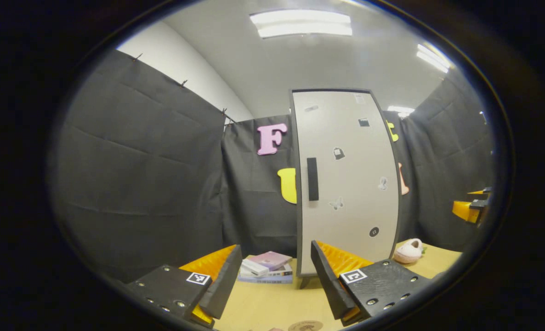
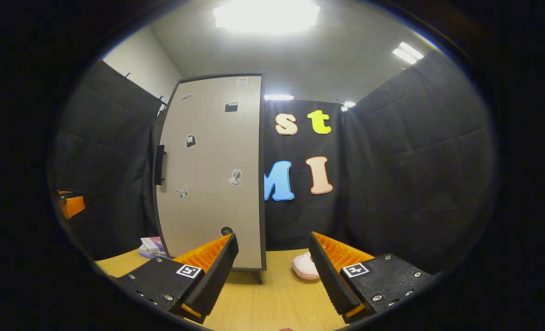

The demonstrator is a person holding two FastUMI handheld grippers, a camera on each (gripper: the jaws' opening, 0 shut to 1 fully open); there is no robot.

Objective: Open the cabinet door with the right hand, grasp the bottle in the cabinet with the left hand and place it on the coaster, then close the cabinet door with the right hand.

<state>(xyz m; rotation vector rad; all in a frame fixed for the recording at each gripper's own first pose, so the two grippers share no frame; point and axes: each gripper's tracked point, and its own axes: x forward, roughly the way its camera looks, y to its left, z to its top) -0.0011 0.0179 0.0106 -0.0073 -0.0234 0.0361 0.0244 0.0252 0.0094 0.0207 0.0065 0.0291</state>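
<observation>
A tall pale cabinet (image 1: 346, 179) with a dark vertical handle (image 1: 312, 179) stands on the wooden table (image 1: 272, 303), its door shut and dotted with small stickers. In the right gripper view the cabinet (image 2: 212, 174) is left of centre, with its handle (image 2: 160, 164) on the left edge. My left gripper (image 1: 275, 276) is open and holds nothing, well short of the cabinet. My right gripper (image 2: 272, 271) is open too, in front of the cabinet's lower right corner. A round coaster (image 1: 305, 326) lies on the table under the left gripper. The bottle is hidden behind the door.
A stack of books (image 1: 268, 267) lies left of the cabinet. A pink slipper-like thing (image 1: 409, 251) rests to its right and is seen as the slipper (image 2: 305, 266) between my right fingers. The other gripper (image 1: 472, 207) pokes in at the right edge.
</observation>
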